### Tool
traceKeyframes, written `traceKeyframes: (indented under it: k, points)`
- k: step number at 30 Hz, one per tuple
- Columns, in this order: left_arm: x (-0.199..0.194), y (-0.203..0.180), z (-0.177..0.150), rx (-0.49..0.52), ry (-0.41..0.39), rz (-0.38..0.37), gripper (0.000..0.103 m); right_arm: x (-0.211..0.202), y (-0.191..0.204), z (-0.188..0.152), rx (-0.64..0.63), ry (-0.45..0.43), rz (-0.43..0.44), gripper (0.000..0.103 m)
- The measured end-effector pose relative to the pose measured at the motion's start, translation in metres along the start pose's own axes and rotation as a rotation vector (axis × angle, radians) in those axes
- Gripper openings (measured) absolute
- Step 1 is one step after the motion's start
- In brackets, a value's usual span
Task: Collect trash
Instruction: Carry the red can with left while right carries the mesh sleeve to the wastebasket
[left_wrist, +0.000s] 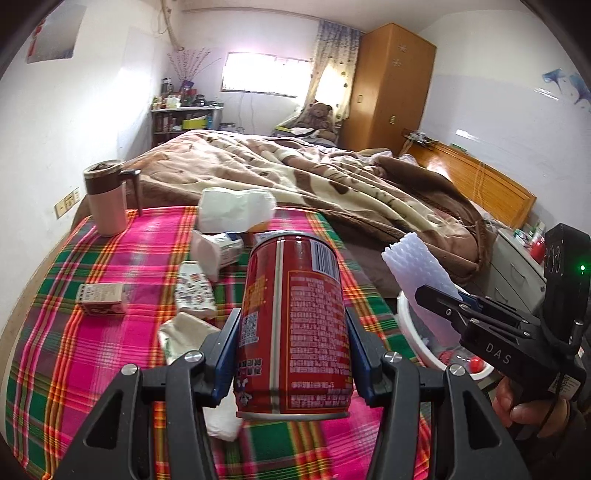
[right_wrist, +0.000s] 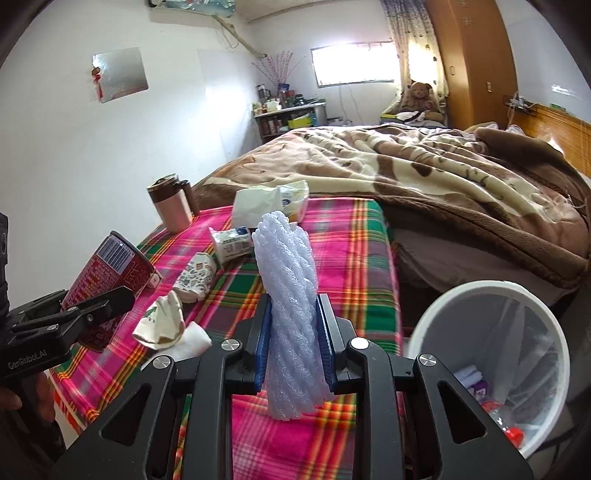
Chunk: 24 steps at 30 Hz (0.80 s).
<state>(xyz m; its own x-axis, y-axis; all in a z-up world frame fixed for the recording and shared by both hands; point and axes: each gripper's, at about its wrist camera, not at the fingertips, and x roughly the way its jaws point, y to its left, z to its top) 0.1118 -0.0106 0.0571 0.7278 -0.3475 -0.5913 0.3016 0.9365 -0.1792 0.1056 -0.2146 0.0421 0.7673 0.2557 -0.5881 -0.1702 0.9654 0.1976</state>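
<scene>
The left gripper (left_wrist: 291, 354) was clamped on a red cylindrical metal drink can (left_wrist: 293, 325), its blue pads pressing the can's sides low on the body. The can stood nearly upright above the pink-and-green plaid cloth (left_wrist: 92, 354), long axis vertical and tipped slightly away, its rim pointing up toward the bed (left_wrist: 295, 177).

The right gripper (right_wrist: 293, 343) was closed around a white ribbed foam sleeve (right_wrist: 286, 295), held about mid-length. The sleeve's long axis ran roughly upright, leaning a little to the left at the top, with its lower end hanging free below the pads.

Just right of that gripper, beside the cloth's edge, stood a white round plastic bin (right_wrist: 428, 325) with a clear liner; a few scraps, including something red, already lay at the bottom, so part of the job looked done. Neither held piece was over the opening yet.

Left on the cloth were a crumpled white paper cup (right_wrist: 162, 321), a printed paper cup (right_wrist: 195, 277) on its side, a small white yoghurt pot (right_wrist: 231, 243), a white plastic bag (right_wrist: 269, 201) and a small printed carton (left_wrist: 101, 297). A pink lidded mug (left_wrist: 107, 199) stood at the far corner, probably not trash.
</scene>
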Motion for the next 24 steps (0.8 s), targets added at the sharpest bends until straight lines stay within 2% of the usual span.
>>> traceKeyframes:
  k: [17, 24]
  points:
    - [0.038, -0.098, 0.005, 0.119, 0.041, -0.159, 0.054, -0.043, -0.069, -0.012, 0.126, -0.047, -0.154, 0.025]
    - [0.06, -0.133, 0.006, 0.154, 0.078, -0.213, 0.054, -0.047, -0.097, -0.021, 0.18, -0.026, -0.227, 0.025]
